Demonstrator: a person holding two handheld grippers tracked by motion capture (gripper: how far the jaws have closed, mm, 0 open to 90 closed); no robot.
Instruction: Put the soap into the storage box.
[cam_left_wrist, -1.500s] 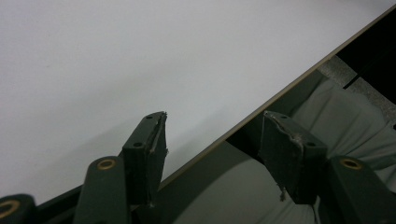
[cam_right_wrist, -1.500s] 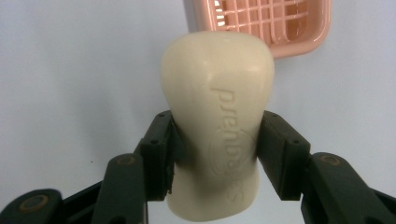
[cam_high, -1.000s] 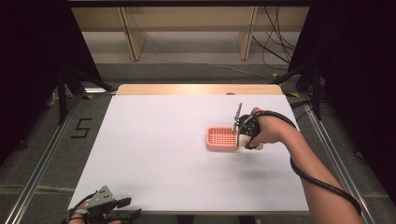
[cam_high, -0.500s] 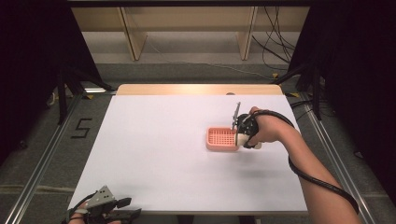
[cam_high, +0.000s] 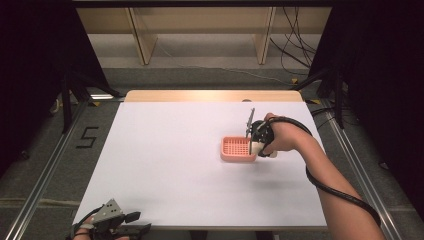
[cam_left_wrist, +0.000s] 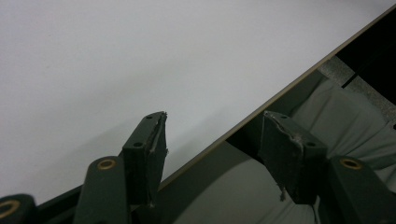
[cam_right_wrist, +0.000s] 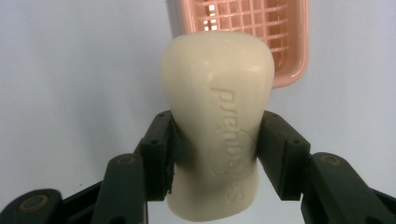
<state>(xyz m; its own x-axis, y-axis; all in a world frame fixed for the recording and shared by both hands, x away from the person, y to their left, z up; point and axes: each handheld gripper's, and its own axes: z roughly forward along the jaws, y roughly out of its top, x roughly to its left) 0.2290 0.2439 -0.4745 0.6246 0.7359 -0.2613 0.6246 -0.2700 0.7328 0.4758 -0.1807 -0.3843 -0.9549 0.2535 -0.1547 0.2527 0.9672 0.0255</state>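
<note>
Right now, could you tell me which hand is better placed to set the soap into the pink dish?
Right: its gripper already holds the cream embossed soap bar beside the pink plastic grid dish; the left gripper sits open at the table's near corner.

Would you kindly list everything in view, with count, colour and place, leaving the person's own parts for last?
soap bar: one, cream, clamped in the right gripper above the table, beside the basket.
basket: one, pink, mesh-bottomed, right of table centre.
table: one, white top, wooden far edge.
right gripper: one, black, in the right hand at the basket's right edge.
left gripper: one, black, jaws apart, at the table's near left corner.
</note>
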